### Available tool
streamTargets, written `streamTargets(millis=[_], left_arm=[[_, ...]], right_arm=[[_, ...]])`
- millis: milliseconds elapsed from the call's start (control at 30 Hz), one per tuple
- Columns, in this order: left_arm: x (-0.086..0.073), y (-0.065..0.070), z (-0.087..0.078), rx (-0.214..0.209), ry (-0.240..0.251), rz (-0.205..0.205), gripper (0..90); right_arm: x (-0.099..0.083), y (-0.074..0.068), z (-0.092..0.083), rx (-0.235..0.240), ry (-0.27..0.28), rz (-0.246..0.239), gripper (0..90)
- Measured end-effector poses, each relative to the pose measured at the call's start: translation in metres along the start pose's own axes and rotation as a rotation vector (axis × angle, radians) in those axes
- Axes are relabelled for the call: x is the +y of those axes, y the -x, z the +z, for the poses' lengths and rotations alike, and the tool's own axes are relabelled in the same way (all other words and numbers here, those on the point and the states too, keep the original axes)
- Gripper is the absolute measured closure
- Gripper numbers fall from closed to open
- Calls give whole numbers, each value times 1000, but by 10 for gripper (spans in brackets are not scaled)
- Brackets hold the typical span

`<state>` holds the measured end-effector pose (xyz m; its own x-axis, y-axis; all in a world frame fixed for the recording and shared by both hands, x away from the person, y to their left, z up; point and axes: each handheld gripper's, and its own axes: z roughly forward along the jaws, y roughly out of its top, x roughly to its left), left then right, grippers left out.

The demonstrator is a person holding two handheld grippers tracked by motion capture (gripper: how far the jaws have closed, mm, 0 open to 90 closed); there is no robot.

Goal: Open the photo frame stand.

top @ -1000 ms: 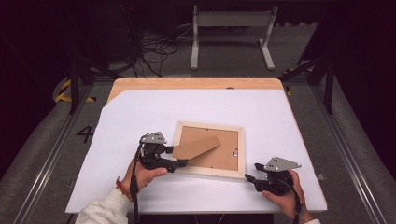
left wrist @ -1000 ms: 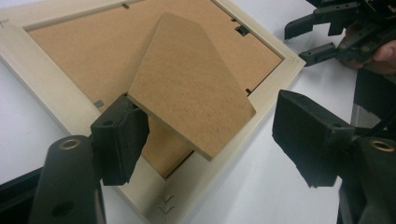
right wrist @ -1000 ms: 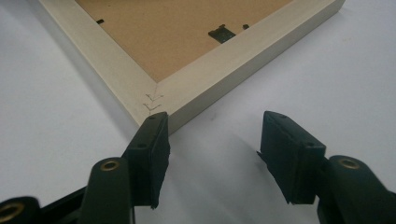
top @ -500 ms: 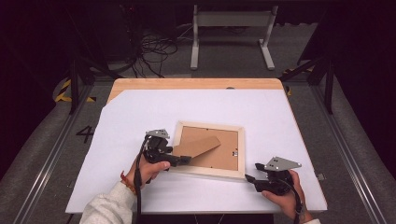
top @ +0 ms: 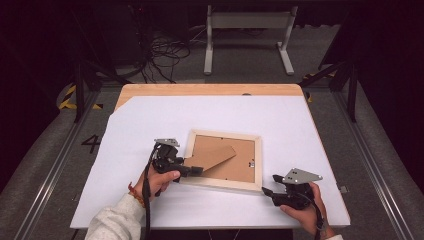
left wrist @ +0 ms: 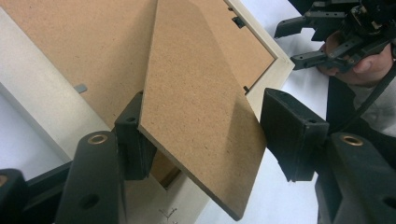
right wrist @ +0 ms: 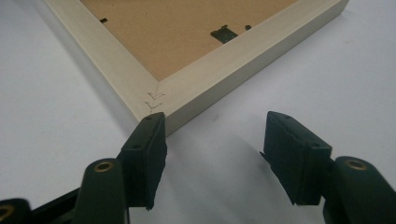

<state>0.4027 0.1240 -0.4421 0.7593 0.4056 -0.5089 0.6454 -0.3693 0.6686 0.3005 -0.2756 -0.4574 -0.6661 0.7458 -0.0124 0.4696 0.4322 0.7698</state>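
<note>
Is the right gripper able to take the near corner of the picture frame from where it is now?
Probably yes. The right gripper stands open at the picture frame's corner, one jaw beside that corner, with only bare white table cover around. Nothing blocks it; a small shift sideways should bring the corner between the jaws.

Picture frame (top: 226, 183) face down mid-table on the paper sheet (top: 150, 115), stand flap (top: 212, 159) on its back, left gripper (top: 192, 170) at frame's left edge, right gripper (top: 268, 186) by its near right corner
</note>
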Motion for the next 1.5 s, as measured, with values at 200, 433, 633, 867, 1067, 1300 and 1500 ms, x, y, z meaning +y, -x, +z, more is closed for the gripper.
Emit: streamTargets(millis=[200, 433, 633, 867, 1067, 1300, 1500], left_arm=[[0, 2, -2, 7, 4, -16, 402], [1, 0, -8, 23, 43, -67, 420], [2, 1, -5, 33, 38, -55, 479], [1, 2, -6, 37, 73, -55, 544], [-1, 5, -8, 47, 82, -6, 571], [-4, 13, -11, 73, 90, 56, 589], [-10, 23, -14, 98, 85, 132, 598]], right_arm=[[0, 0, 0, -5, -9, -6, 379], [-1, 2, 1, -1, -9, 6, 375], [-1, 2, 1, -2, -9, 12, 373], [-1, 2, 2, -1, -11, 16, 365], [0, 2, 2, -4, -10, 16, 347], [2, 4, -2, -8, 22, 28, 342], [5, 4, -7, 7, 64, 40, 331]])
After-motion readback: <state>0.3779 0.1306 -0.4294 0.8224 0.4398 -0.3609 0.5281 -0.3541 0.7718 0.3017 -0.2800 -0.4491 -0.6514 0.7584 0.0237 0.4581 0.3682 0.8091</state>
